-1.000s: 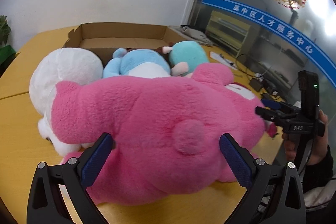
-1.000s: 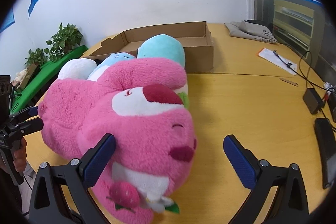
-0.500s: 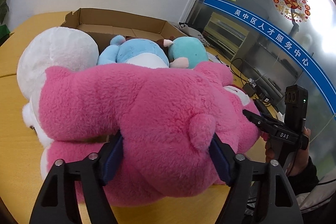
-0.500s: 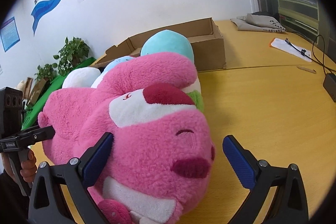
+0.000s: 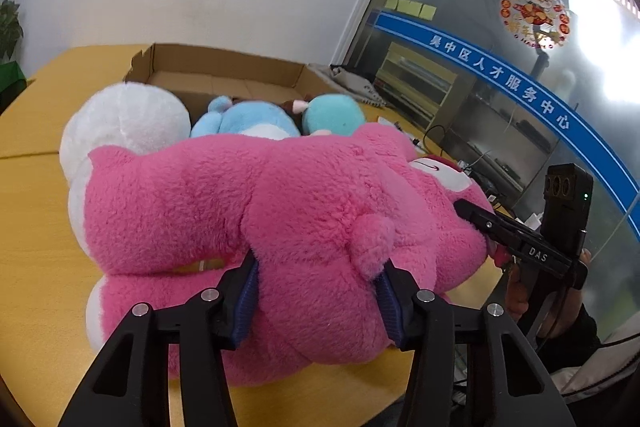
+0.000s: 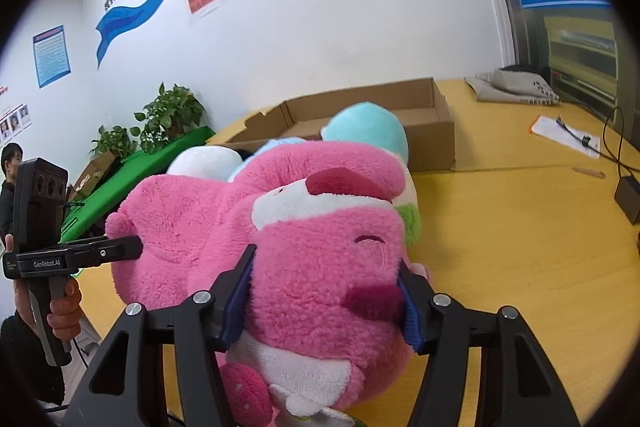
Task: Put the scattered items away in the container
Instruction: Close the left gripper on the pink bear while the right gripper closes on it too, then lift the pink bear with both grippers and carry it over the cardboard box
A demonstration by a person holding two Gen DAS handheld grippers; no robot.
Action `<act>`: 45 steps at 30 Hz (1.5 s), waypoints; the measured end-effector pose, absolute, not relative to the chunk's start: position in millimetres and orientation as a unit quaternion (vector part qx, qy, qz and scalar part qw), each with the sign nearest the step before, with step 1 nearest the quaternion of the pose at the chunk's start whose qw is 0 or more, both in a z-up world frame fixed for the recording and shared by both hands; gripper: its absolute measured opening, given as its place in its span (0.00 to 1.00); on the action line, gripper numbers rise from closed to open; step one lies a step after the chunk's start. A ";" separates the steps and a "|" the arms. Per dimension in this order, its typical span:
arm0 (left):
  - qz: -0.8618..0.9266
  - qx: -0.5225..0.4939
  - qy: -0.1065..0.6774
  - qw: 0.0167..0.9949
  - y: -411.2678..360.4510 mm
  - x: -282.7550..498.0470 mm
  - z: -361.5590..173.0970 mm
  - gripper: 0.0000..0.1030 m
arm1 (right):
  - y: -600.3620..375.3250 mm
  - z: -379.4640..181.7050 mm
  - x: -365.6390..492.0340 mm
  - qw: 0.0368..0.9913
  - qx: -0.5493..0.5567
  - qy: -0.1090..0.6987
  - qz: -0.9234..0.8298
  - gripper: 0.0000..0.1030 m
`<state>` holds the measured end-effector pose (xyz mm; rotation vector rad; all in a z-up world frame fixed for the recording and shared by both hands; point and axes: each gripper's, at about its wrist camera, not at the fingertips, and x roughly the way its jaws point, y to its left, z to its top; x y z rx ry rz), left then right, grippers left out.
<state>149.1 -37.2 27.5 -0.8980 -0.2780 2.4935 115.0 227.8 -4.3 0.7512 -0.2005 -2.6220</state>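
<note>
a: where do we have the pink plush bear (image 5: 256, 211)?

b: it lies on its side on the yellow wooden table (image 6: 520, 227), just in front of the cardboard box (image 5: 224, 75). our left gripper (image 5: 316, 291) is clamped on its rump by the little round tail; our right gripper (image 6: 324, 291) is clamped on its muzzle.

a: how do we think it handles?

b: light but bulky, we judge. the fur is deep and fuzzy, the stuffing soft, so the pads sink in and it sags between the two holds. nothing fragile or slippery.

a: good places to hold?

b: the thick body and head, not the thin ear or tail.

a: and behind it?

b: a white plush (image 5: 128, 123), a blue plush (image 5: 248, 119) and a teal plush (image 5: 332, 115), all rounded, near the stiff, shallow box.
</note>
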 end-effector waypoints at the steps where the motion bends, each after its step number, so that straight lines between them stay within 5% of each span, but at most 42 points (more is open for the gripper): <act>1: 0.912 -0.321 -0.102 0.235 -38.1 152.8 32.3 0.54 | 228.2 0.2 117.3 0.204 0.262 -0.074 -0.940 0.58; 18: 0.949 -0.217 -0.092 0.210 -54.8 103.2 154.1 0.54 | 216.3 127.5 68.1 0.236 0.149 -0.105 -0.954 0.58; 35: 0.943 -0.257 -0.092 0.193 -76.7 -116.4 146.9 0.54 | 216.1 142.7 -99.2 0.234 0.177 -0.101 -0.951 0.58; 45: 0.912 -0.353 -0.066 0.199 -4.2 -284.2 100.7 0.53 | 234.7 113.0 -246.8 0.180 0.226 -0.095 -0.953 0.58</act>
